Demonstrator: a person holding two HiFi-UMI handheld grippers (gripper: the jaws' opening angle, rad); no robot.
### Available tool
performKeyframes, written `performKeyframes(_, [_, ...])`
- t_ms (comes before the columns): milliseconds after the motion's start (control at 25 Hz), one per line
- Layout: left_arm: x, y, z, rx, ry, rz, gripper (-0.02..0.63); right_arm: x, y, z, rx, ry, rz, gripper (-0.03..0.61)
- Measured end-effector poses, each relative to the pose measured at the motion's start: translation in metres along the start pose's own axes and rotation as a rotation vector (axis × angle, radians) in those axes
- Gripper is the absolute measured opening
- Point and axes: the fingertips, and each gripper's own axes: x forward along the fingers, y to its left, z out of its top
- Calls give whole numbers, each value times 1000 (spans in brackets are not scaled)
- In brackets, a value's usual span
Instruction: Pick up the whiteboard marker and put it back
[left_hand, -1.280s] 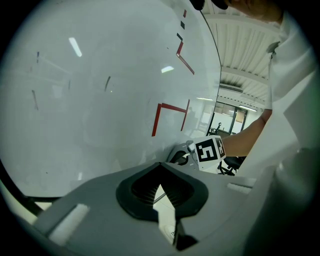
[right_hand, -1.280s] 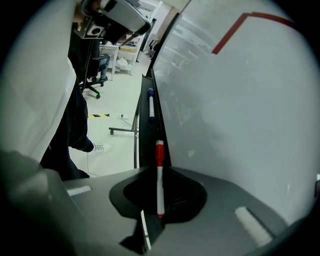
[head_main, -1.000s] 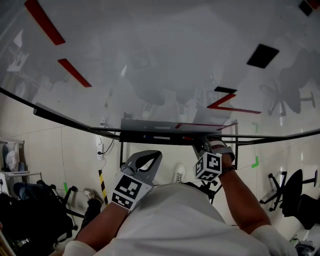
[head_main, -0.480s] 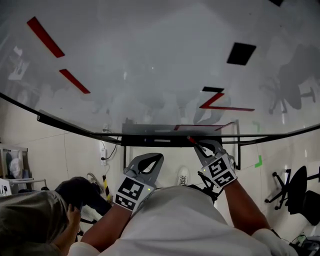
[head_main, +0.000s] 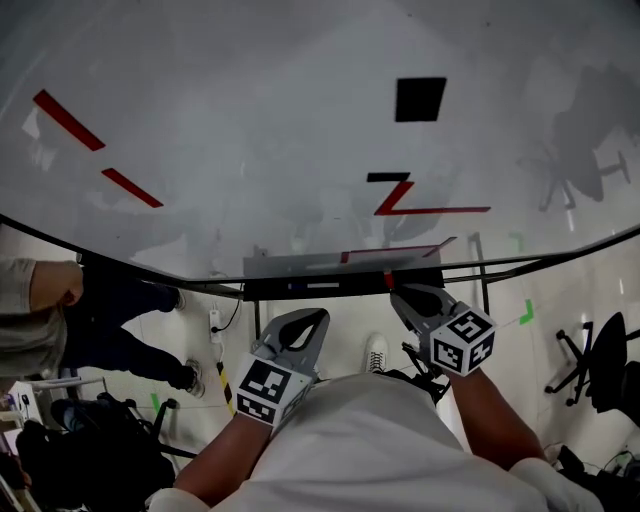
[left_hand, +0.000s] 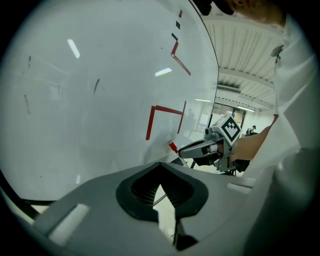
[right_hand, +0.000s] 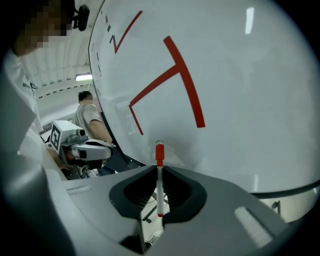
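The whiteboard marker, a thin white barrel with a red cap, stands between the jaws of my right gripper, which is shut on it. In the head view the right gripper holds the marker's red cap just below the right end of the grey marker tray under the whiteboard. The left gripper hangs lower, under the tray's middle, shut with nothing in it. The left gripper view shows the right gripper and the red cap against the board.
Red strokes and black squares mark the board. A person stands at the left below the board. An office chair is at the right, dark bags at the lower left, and a cable hangs under the tray.
The right gripper has shifted a little to the right with the marker. The head view has swung, and a person has moved along the left side. The left gripper stays put.
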Motion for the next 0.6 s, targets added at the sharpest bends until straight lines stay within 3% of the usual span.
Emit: performKeyframes(600, [3, -3, 4, 7, -15, -20, 17, -42, 21, 17, 59, -94, -24, 38])
